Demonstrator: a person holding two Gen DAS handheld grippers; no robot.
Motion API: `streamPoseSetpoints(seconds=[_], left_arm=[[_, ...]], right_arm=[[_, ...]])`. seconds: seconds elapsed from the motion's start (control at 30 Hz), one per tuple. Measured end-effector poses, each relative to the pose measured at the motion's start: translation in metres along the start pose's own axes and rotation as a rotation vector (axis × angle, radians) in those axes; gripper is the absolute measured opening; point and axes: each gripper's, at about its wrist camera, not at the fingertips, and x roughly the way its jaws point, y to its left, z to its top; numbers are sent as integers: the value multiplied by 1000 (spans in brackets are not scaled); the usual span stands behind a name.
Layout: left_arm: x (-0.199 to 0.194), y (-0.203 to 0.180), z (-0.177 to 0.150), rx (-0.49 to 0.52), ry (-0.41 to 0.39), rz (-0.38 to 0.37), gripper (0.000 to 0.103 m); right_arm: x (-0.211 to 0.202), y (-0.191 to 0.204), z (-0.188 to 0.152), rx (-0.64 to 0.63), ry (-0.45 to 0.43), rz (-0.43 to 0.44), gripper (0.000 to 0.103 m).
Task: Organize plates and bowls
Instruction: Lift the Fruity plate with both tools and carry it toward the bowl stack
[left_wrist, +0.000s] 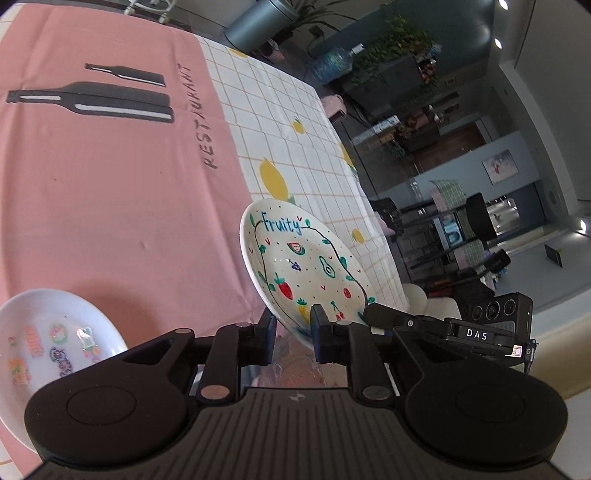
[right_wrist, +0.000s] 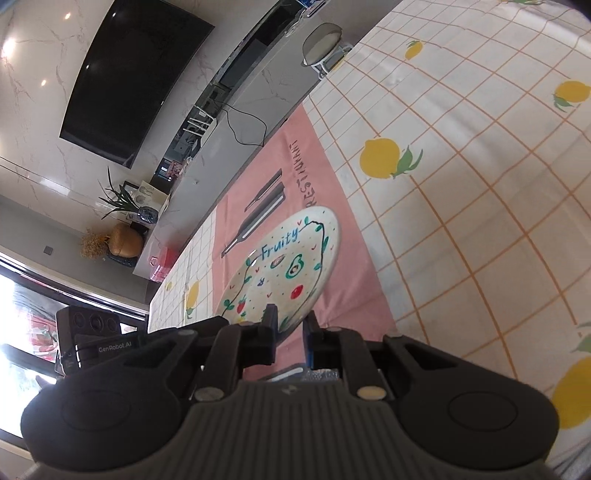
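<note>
Item 1: left gripper (left_wrist: 292, 326), nearest the lens in the left wrist view. Black body, 2 fingers; jaws are closed on the near rim of the Fruity plate (left_wrist: 303, 266), 1 finger on each face of the rim.

Item 2: right gripper (right_wrist: 290, 326), nearest the lens in the right wrist view. Jaws are likewise clamped on the rim of the same plate (right_wrist: 288, 266). Its housing is seen at the right edge of the left wrist view (left_wrist: 491, 328), marked "DAS".

Item 3: Fruity plate. White, hand-drawn fruit (strawberry, avocado, cherries, pineapple), blue "Fruity" lettering. It is held tilted off the table, pinched by both grippers at its near edge, above the pink cloth (left_wrist: 110, 192).

Item 4: 2nd plate (left_wrist: 55, 343). White, w/ coloured stickers inside. It is set flat on the pink cloth, lower left in the left wrist view, well apart from item 3; partly hidden behind the gripper body.

Item 5: pink cloth, printed w/ 2 dark bottles (left_wrist: 96, 99) and the word "RESTAURANT". It is laid over a white grid tablecloth (right_wrist: 461, 184) w/ lemon print.

Item 6: TV screen (right_wrist: 133, 77), dark, on a marble wall, bkgd of the right wrist view.
</note>
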Motion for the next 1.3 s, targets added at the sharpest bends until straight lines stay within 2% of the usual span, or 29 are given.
streamPoseSetpoints(seconds=[0.17, 0.27, 0.5, 0.63, 0.73, 0.8, 0.9, 1.1, 1.3], left_arm=[[15, -12, -6, 79, 110, -13, 25], [16, -19, -10, 130, 140, -13, 25], [28, -33, -20, 230, 237, 78, 29], [32, -43, -26, 290, 249, 167, 29], [36, -51, -31, 337, 256, 223, 25], [37, -55, -32, 340, 259, 239, 25], [40, -59, -33, 361, 255, 312, 25], [40, -60, -34, 370, 234, 407, 25], [43, -61, -36, 371, 224, 483, 25]], right_arm=[[-25, -5, -22, 20, -3, -41, 12], [-34, -8, -33, 31, 24, -45, 13], [-51, -7, -52, 30, 36, -79, 13], [-50, -15, -59, 74, 58, -79, 13], [-48, -12, -62, 62, 63, -101, 12], [-46, -8, -65, 45, 64, -106, 10], [-42, -6, -66, 46, 82, -117, 10], [-34, -8, -76, 27, 113, -153, 10], [-35, 2, -82, -43, 118, -234, 11]])
